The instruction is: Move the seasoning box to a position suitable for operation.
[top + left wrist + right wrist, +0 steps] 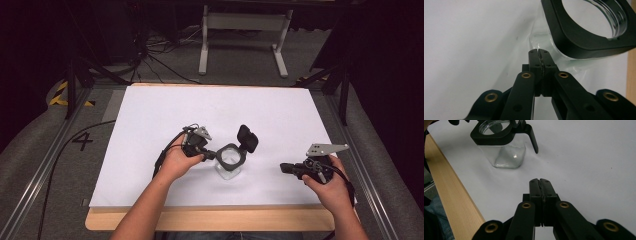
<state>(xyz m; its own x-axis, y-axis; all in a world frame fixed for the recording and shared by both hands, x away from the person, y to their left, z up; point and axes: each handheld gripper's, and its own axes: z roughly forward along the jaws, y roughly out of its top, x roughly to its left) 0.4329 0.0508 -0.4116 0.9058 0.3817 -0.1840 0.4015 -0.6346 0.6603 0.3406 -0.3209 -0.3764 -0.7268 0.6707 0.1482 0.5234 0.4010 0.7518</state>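
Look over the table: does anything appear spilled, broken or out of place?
Nothing stands out. The clear glass jar with a black square collar stands upright and empty on the white table sheet, its black hinged lid flipped open, with no spill or visible damage.

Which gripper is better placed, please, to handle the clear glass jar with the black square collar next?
The left gripper, probably: its shut jaws sit right beside the clear glass jar, while the right gripper, also shut, rests well apart on the white sheet.

Glass jar (230,162) on white tabletop (165,115)
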